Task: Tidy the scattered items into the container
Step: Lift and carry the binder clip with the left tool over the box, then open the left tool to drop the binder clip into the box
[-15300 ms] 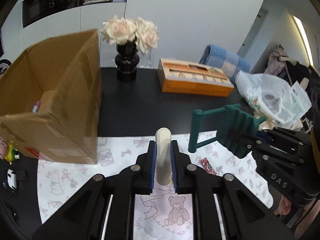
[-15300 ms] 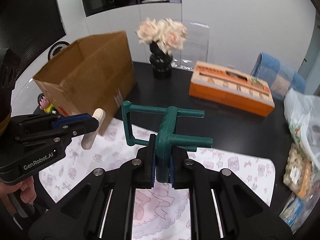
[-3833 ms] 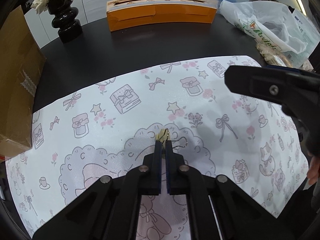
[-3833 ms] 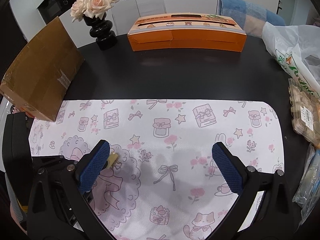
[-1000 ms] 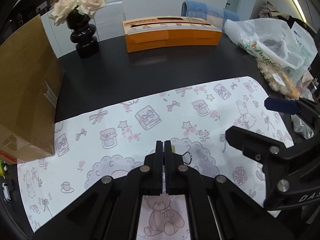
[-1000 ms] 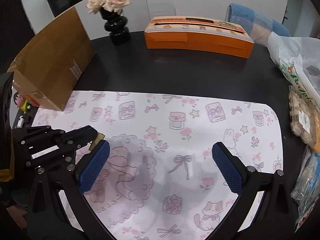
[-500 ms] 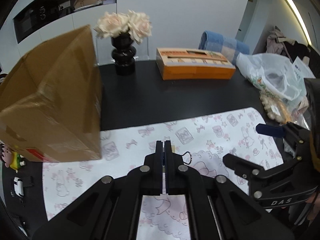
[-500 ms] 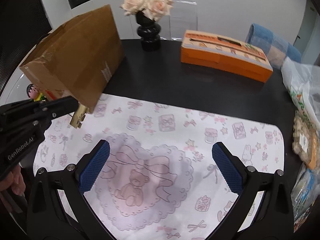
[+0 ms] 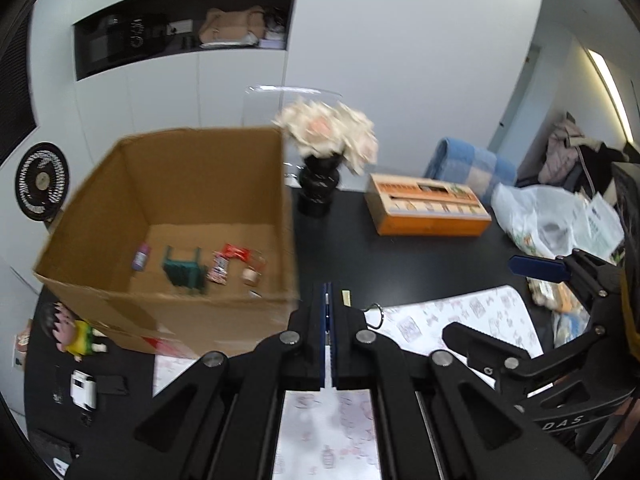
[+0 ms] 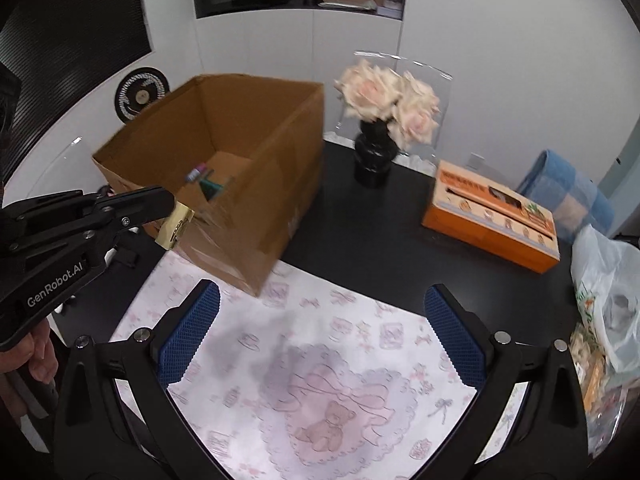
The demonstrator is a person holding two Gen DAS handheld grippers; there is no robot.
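The open cardboard box [image 9: 200, 176] stands at the left of the black table, and its inside shows a green rack [image 9: 182, 270], red snack packets [image 9: 228, 260] and a small purple item [image 9: 141, 257]. My left gripper [image 9: 328, 300] is shut on a gold binder clip [image 9: 346, 297], held in the air just right of the box's near right corner. In the right wrist view the same clip [image 10: 176, 226] hangs from the left gripper [image 10: 160, 204] in front of the box [image 10: 256, 184]. My right gripper [image 10: 318, 300] is open and empty above the patterned mat [image 10: 320, 360].
A black vase of pale roses [image 9: 320, 168], an orange carton [image 9: 428, 210], a blue blanket [image 9: 468, 164] and a white plastic bag [image 9: 552, 220] sit behind and to the right. A small doll [image 9: 74, 332] and a toy car [image 9: 82, 390] lie left of the box.
My left gripper has risen off the mat with the clip and swung left, so the box's open top now shows. The right gripper stays open and has lifted too.
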